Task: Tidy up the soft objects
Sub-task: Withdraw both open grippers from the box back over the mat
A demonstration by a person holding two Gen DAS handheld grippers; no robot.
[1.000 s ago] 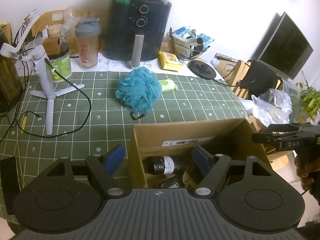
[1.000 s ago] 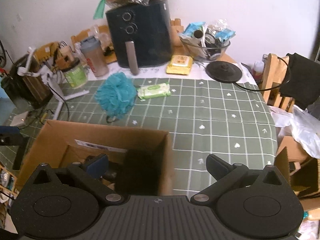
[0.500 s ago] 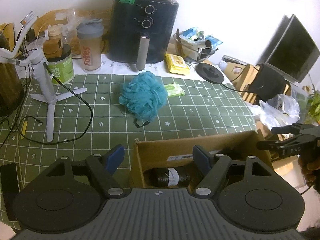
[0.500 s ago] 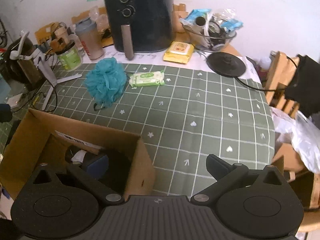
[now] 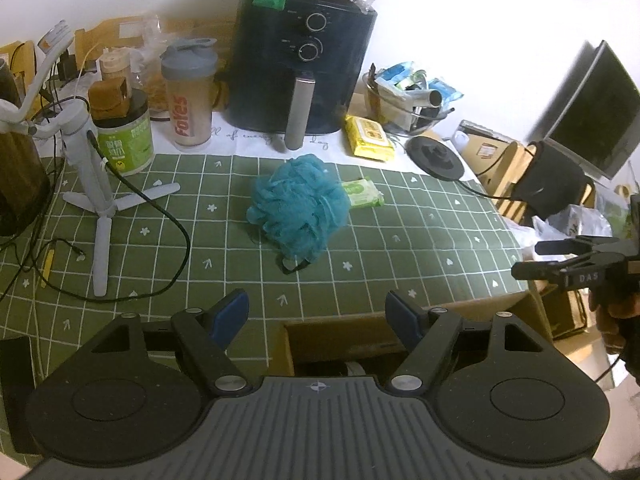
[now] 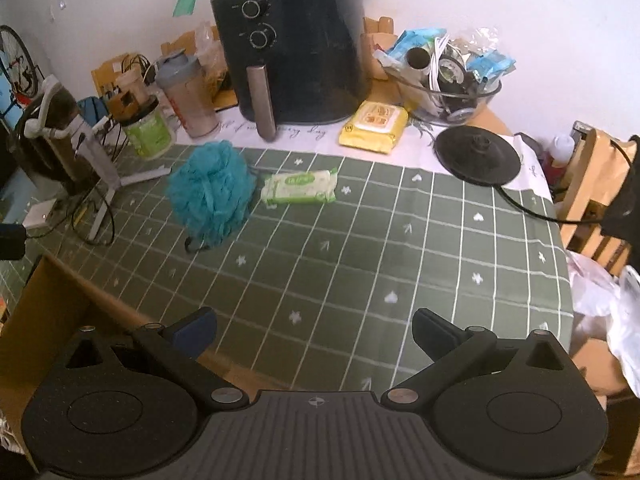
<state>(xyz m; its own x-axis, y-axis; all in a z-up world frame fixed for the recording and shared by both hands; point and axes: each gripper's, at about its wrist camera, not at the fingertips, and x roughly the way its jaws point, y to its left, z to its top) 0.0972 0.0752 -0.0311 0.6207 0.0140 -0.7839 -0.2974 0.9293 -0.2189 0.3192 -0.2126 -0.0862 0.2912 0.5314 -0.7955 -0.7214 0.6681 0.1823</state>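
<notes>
Both grippers, left (image 5: 316, 314) and right (image 6: 314, 330), spread wide, pinching nothing. Blue bath sponge (image 5: 298, 210) on green tablecloth (image 5: 400, 240), touching wipes pack (image 5: 363, 193). Cardboard box (image 5: 340, 330) below.

**Left gripper hanging over the table, jaws wide, nothing in them**

Looking down past the left gripper (image 5: 316, 314), blue pads (image 5: 230, 314) spread apart with only green checked tablecloth (image 5: 400, 236) showing between. Right under it, the top edge of a cardboard box (image 5: 360, 328), insides too dark to make out. Further out, a teal bath pouf (image 5: 298, 210) on the cloth, a green wipes pack (image 5: 362, 193) touching its far right side. Behind those, a black air fryer (image 5: 304, 64), a shaker bottle (image 5: 191, 96), a yellow wipes pack (image 5: 368, 138). White tripod (image 5: 98, 204) off left. Right gripper (image 5: 540, 258) poking in at the right edge, jaws only slightly apart, empty.
</notes>
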